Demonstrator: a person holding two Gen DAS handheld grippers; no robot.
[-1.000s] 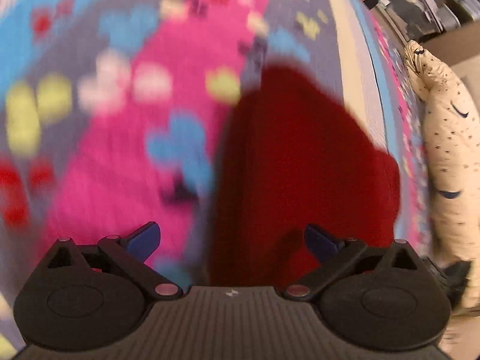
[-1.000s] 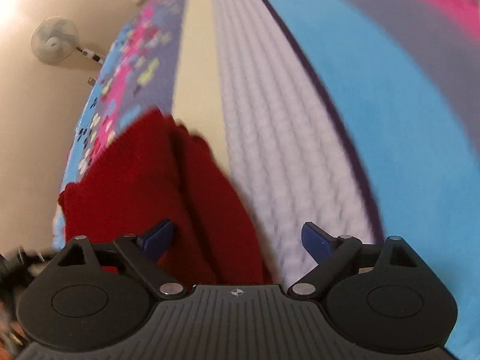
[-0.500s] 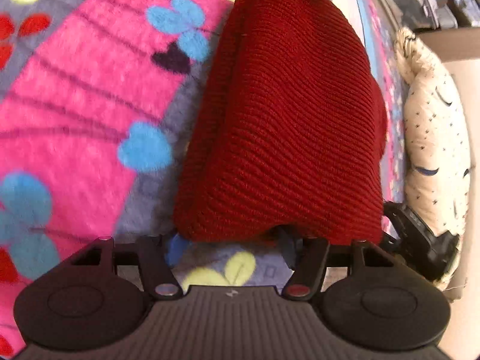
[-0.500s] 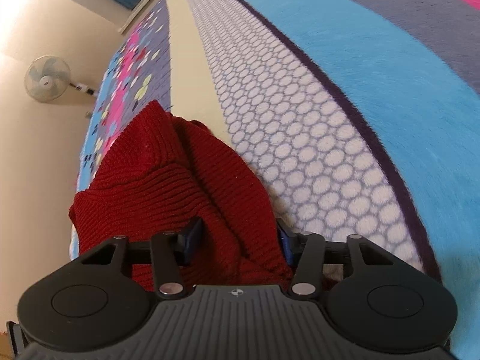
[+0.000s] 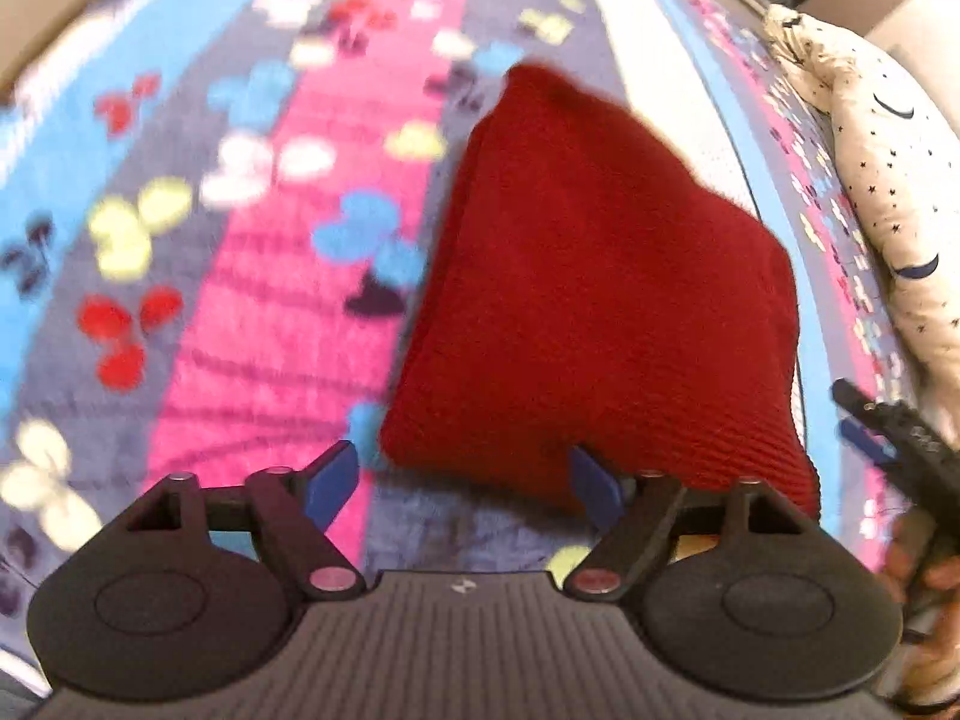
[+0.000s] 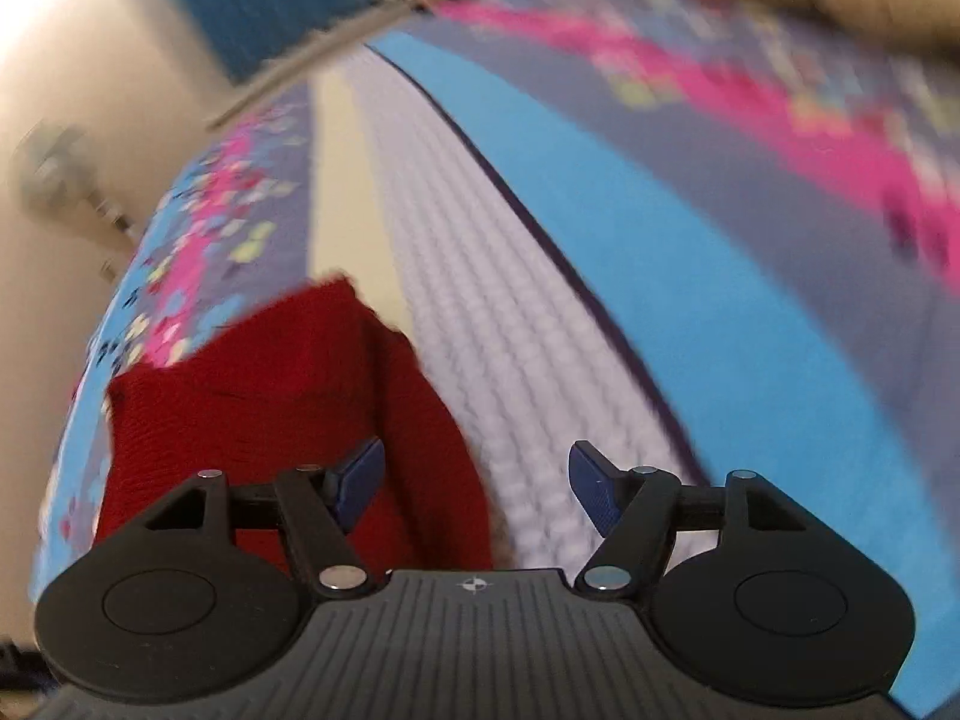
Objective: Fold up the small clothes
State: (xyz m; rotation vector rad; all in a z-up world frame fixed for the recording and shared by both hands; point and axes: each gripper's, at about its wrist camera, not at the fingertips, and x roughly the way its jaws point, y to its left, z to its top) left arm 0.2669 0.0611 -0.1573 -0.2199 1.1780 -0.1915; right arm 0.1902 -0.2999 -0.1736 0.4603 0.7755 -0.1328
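Note:
A dark red knitted garment (image 5: 594, 306) lies folded in a thick bundle on the patterned blanket (image 5: 252, 312). My left gripper (image 5: 465, 489) is open just before its near edge, its blue pads apart and empty. In the right wrist view the same garment (image 6: 288, 402) lies at the lower left. My right gripper (image 6: 477, 489) is open and empty, with its left pad over the garment's near edge and its right pad over the white honeycomb stripe (image 6: 516, 360). The right gripper (image 5: 888, 438) also shows at the right edge of the left wrist view.
The blanket has pink, blue, grey and cream stripes with butterfly shapes. A cream star-print pillow (image 5: 888, 180) lies to the right of the garment. A standing fan (image 6: 54, 180) is by the cream wall beyond the bed's left edge.
Half a second ago both grippers were closed on the garment's near edge. Both have now opened, let go and pulled back a little; the garment lies on the blanket.

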